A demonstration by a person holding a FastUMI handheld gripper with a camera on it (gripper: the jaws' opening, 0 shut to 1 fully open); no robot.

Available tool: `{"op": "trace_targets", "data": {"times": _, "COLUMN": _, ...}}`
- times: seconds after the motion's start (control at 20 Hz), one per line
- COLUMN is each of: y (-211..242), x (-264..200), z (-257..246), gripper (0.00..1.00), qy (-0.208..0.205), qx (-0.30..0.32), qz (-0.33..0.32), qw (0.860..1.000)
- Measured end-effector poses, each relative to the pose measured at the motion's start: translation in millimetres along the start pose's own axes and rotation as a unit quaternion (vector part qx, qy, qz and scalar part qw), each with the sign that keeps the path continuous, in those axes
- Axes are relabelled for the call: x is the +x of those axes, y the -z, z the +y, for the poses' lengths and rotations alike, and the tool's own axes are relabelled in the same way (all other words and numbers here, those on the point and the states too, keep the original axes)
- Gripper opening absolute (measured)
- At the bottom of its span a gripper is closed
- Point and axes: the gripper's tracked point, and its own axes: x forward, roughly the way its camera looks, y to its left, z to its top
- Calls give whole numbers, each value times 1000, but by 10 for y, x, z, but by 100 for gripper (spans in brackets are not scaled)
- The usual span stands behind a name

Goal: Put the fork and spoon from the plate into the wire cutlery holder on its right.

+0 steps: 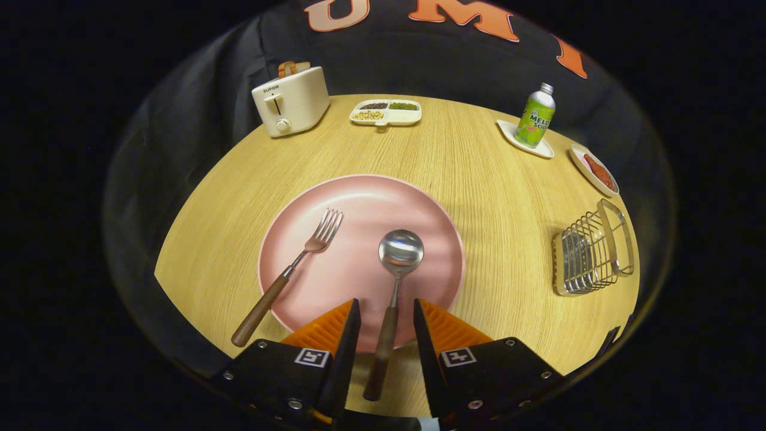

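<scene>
Round wood-grain table [479,179] in a dark-draped booth.

Gripper [387,311]: fingers spread apart, nothing gripped. Spoon [392,287] handle lies in the gap betw. the two fingers, no contact w/ either that can be seen. Handle end runs back under the gripper, off the plate edge and over the table.

Spoon: bowl just ahead of the fingertips, resting on the pink plate [371,197], wooden handle pointing back toward the gripper.

Fork [293,272]: ahead and to the left of the fingers, on the same plate, tines away from the gripper, wooden handle angled back-left and overhanging the plate rim onto the table. Apart from the spoon.

Wire cutlery holder [592,254]: well off to the right of the fingers, on the table, apart from the plate. Looks tipped in this view; nothing seen in it.

Beyond the plate, far side of table: cream toaster [291,102] ahead-left; divided snack dish [386,112] straight ahead, w/ small dry items in its compartments; green soda bottle [535,117] upright on a small white tray [541,148] ahead-right; small oval dish [592,170] w/ reddish food just right of that, near the table edge.
</scene>
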Motion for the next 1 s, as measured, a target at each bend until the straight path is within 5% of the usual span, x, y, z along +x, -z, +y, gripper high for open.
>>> {"op": "trace_targets", "data": {"times": 0.4, "y": 39, "x": 146, "z": -8, "gripper": 9, "qy": 10, "qx": -12, "qz": 41, "qw": 999}}
{"op": "trace_targets", "data": {"times": 0.7, "y": -196, "x": -73, "z": -114, "gripper": 5, "qy": -11, "qx": 8, "qz": -11, "qw": 1000}}
{"op": "trace_targets", "data": {"times": 1.0, "y": -498, "x": -567, "z": -553, "gripper": 5, "qy": 11, "qx": 35, "qz": -71, "qw": 997}}
